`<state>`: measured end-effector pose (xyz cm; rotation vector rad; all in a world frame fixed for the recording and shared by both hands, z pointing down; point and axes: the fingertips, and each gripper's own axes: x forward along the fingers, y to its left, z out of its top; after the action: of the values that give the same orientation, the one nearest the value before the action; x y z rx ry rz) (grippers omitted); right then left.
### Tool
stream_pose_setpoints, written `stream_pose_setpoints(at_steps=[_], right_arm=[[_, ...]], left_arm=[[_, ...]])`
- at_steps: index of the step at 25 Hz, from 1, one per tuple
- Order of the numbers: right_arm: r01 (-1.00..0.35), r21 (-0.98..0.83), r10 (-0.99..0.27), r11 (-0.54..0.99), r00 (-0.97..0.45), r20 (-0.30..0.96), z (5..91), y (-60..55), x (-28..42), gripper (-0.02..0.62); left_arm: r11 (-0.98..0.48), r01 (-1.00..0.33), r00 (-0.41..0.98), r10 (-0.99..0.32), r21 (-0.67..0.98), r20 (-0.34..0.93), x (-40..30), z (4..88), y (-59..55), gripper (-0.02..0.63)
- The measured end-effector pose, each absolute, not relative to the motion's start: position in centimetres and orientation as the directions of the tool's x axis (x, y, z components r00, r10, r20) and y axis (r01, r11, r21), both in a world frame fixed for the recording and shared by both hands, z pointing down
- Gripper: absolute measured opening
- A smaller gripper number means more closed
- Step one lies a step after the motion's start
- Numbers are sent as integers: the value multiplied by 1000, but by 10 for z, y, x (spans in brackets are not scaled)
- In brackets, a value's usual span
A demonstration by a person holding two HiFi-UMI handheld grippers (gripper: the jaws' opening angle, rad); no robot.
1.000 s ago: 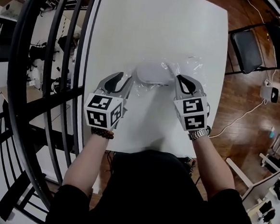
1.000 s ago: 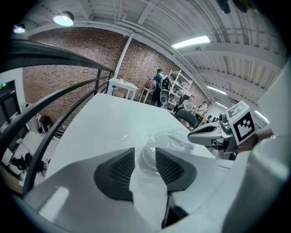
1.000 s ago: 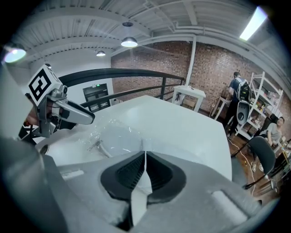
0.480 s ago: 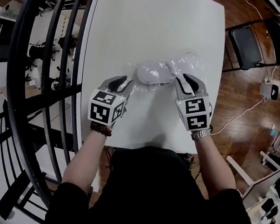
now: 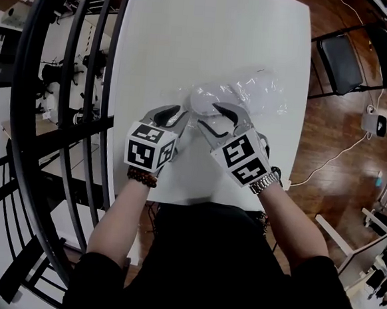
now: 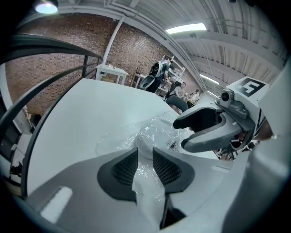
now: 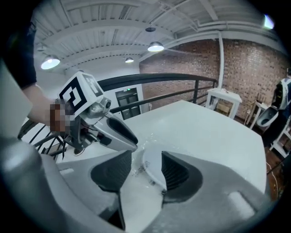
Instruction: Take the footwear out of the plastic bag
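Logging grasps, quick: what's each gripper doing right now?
Left gripper: just closed, pinching the plastic bag.
Right gripper: just opened wide; the bagged footwear sits between its jaws, ungripped.

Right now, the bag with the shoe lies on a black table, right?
Not quite. The table is white, not black, as the head view shows. The bag with the shoe does lie on it.
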<state>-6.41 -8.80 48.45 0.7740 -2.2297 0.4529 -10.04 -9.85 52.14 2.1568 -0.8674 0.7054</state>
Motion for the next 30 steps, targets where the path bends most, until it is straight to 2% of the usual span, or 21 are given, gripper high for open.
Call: stream_pose_setpoints(at_steps=[4, 8, 12, 16, 23, 30], right_arm=[[-592, -85, -318, 801, -542, 778, 501, -78, -79, 195], [-570, -38, -296, 821, -482, 824, 515, -76, -80, 184], [-577, 0, -322, 816, -455, 830, 515, -76, -77, 67], [-588, 20, -347, 808, -449, 823, 510, -76, -74, 16], [-599, 34, -376, 800, -456, 807, 500, -74, -70, 12], [-599, 20, -370, 800, -468, 802, 496, -65, -64, 12]], left_arm=[[-534, -734, 648, -367, 420, 667, -97, 519, -99, 121], [-539, -717, 672, -364, 443, 645, -94, 514, -99, 121], [-541, -707, 685, -365, 455, 630, -96, 511, -98, 121], [-525, -708, 688, -363, 471, 629, -100, 513, -96, 121], [-488, -695, 705, -320, 527, 633, -101, 520, -94, 129], [-433, -643, 756, -229, 632, 613, -83, 526, -90, 189]])
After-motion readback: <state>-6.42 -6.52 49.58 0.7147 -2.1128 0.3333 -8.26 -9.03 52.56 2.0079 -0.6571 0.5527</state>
